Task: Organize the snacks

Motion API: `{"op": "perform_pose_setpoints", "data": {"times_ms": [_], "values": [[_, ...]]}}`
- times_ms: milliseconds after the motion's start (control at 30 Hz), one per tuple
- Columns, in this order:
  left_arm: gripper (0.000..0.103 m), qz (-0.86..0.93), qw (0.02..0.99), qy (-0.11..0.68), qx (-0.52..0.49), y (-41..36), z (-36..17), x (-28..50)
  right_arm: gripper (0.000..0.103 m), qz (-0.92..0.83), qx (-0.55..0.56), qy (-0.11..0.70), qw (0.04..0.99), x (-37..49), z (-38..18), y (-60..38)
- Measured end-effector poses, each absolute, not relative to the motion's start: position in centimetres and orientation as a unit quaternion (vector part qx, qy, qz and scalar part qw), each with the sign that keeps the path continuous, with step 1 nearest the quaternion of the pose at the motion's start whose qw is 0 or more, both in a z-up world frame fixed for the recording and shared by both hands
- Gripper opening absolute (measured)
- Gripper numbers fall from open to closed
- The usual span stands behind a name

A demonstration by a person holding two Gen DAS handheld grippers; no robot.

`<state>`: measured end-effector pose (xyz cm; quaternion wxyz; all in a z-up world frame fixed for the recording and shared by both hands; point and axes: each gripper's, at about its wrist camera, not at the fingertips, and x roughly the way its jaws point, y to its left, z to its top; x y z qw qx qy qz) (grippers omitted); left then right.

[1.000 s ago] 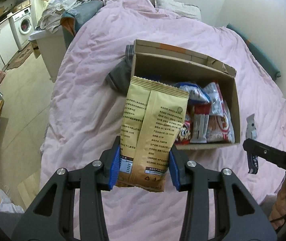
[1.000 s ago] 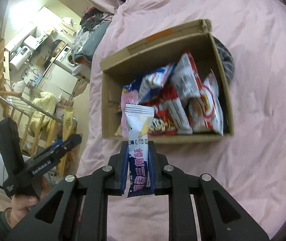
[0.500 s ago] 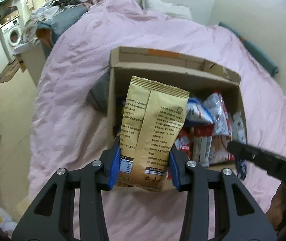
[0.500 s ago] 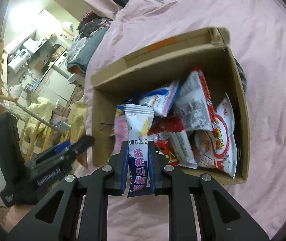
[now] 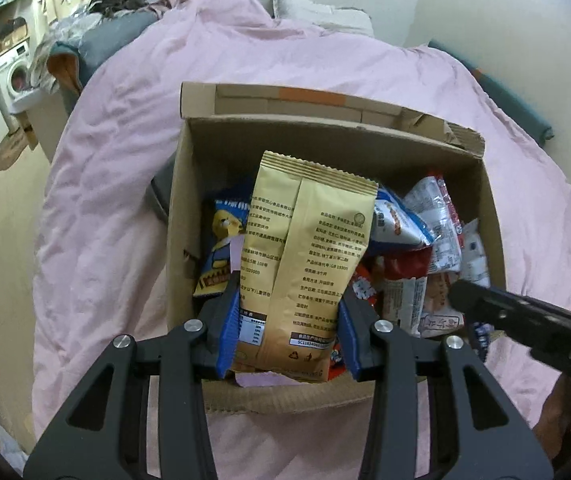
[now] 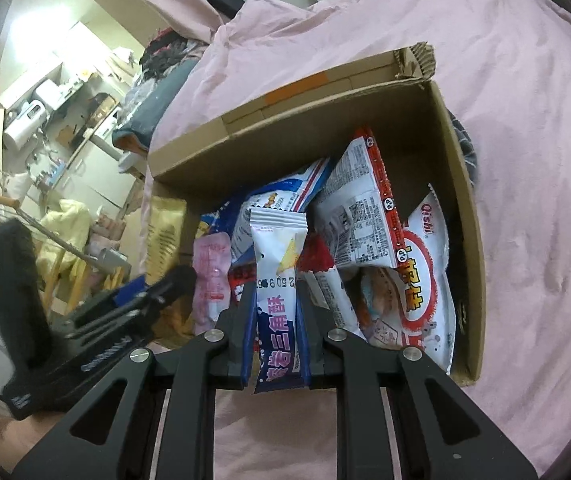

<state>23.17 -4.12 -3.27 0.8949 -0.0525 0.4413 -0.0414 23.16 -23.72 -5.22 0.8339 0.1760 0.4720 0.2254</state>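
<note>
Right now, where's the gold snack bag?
Left wrist view: the gold snack bag is upright, clamped in the left gripper, over the left half of the cardboard box on the pink bedspread.

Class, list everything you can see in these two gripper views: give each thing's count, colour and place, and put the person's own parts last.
cardboard box: one, brown, open, on the bed
bedcover: one, pink, under the box
snack packets: several, mostly red, white and blue, piled inside the box
gold bag: one, held upright over the box
white packet: one, white and blue, held over the box's near edge
washing machine: one, white, far left
left gripper: black, blue pads, shut on gold bag
right gripper: black, shut on white packet
</note>
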Motion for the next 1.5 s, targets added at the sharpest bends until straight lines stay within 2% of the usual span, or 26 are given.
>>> {"op": "perform_pose_setpoints", "data": {"times_ms": [300,367,433,500,600,633,667,700,733,867,1000,1100,1167,1233,1367,1433,1500], "values": [[0.040,-0.024,0.889,0.451,-0.069,-3.2,-4.0,23.5,0.019,0.228,0.181,0.475,0.830,23.6,-5.5,-23.3],[0.047,-0.031,0.890,0.450,-0.067,-3.4,-3.9,23.3,0.020,0.227,0.181,0.476,0.830,23.6,-5.6,-23.3],[0.070,-0.044,0.892,0.445,-0.068,-3.6,-3.6,23.2,0.022,0.216,0.176,0.477,0.834,23.6,-5.6,-23.3],[0.080,-0.046,0.896,0.437,-0.059,-3.9,-3.2,23.0,0.022,0.213,0.175,0.473,0.837,23.6,-5.4,-23.4],[0.081,-0.040,0.904,0.424,-0.048,-4.1,-2.6,22.7,0.024,0.213,0.178,0.469,0.838,23.6,-5.3,-23.8],[0.081,-0.039,0.904,0.422,-0.048,-4.1,-2.5,22.8,0.027,0.210,0.177,0.468,0.840,23.7,-5.2,-23.9],[0.081,-0.037,0.905,0.420,-0.050,-4.0,-2.4,22.7,0.046,0.210,0.180,0.467,0.840,23.7,-5.1,-24.0],[0.081,-0.034,0.906,0.419,-0.054,-3.8,-2.3,22.7,0.070,0.210,0.191,0.461,0.841,23.7,-5.0,-24.4],[0.081,-0.030,0.906,0.420,-0.055,-3.7,-2.2,22.7,0.077,0.210,0.200,0.456,0.842,23.7,-4.9,-24.7],[0.081,-0.003,0.913,0.405,-0.057,-3.2,-1.6,22.2,0.082,0.207,0.204,0.441,0.849,23.3,-4.1,-25.1],[0.081,-0.003,0.918,0.391,-0.067,-2.6,-0.7,21.3,0.096,0.196,0.178,0.416,0.870,21.8,-2.2,-25.1],[0.081,0.003,0.921,0.385,-0.064,-2.3,0.1,20.4,0.101,0.191,0.165,0.396,0.883,20.6,-0.4,-25.1],[0.085,0.002,0.923,0.380,-0.065,-2.1,1.0,19.6,0.102,0.182,0.162,0.386,0.890,19.7,0.6,-25.2],[0.094,0.004,0.925,0.374,-0.065,-1.9,1.9,18.6,0.102,0.178,0.162,0.377,0.894,18.8,1.4,-25.4],[0.097,0.008,0.930,0.361,-0.066,-1.4,3.5,16.3,0.102,0.173,0.147,0.364,0.903,16.5,2.7,-25.5],[0.103,0.012,0.932,0.356,-0.062,-1.2,4.0,15.0,0.103,0.169,0.129,0.360,0.908,15.5,3.1,-25.3],[0.103,0.013,0.932,0.358,-0.057,-1.1,4.0,13.9,0.103,0.165,0.115,0.358,0.912,14.3,3.2,-25.1]]}}
